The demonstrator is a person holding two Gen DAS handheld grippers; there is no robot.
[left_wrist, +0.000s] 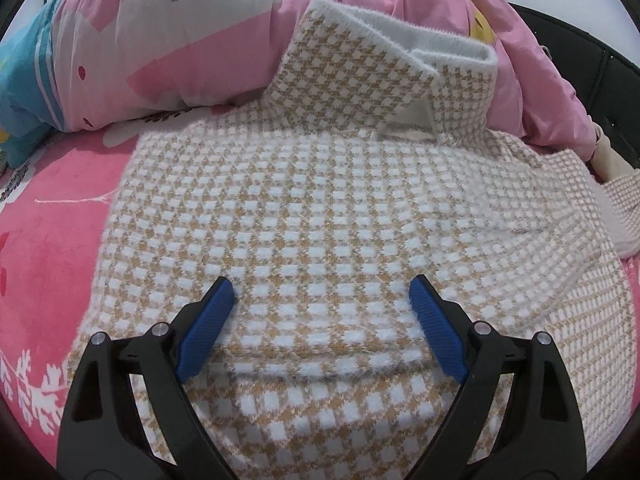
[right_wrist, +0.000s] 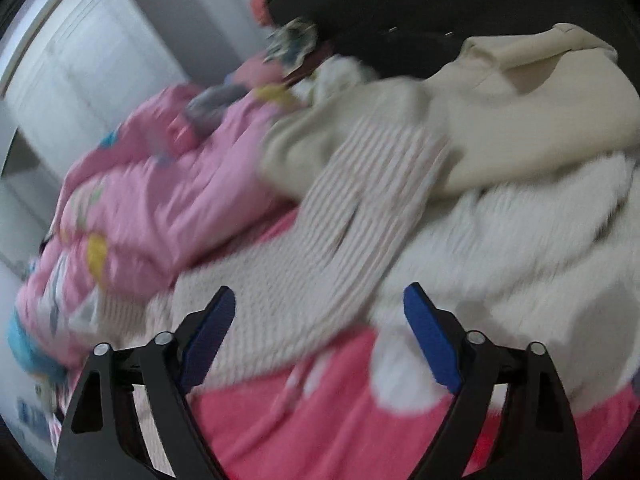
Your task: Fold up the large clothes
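A tan-and-white houndstooth sweater (left_wrist: 320,208) lies spread on the pink bed sheet (left_wrist: 52,240), its collar (left_wrist: 400,64) at the far side and one sleeve folded across the body. My left gripper (left_wrist: 322,292) is open just above the sweater's near part, with a fold edge between the blue fingers (left_wrist: 208,324). My right gripper (right_wrist: 318,304) is open and empty above the sweater's sleeve (right_wrist: 360,200); this view is blurred.
A pink patterned quilt (left_wrist: 180,40) is bunched at the far side of the bed, also in the right wrist view (right_wrist: 160,184). A pile of cream and white clothes (right_wrist: 520,140) lies to the right. A dark headboard (right_wrist: 400,8) stands behind.
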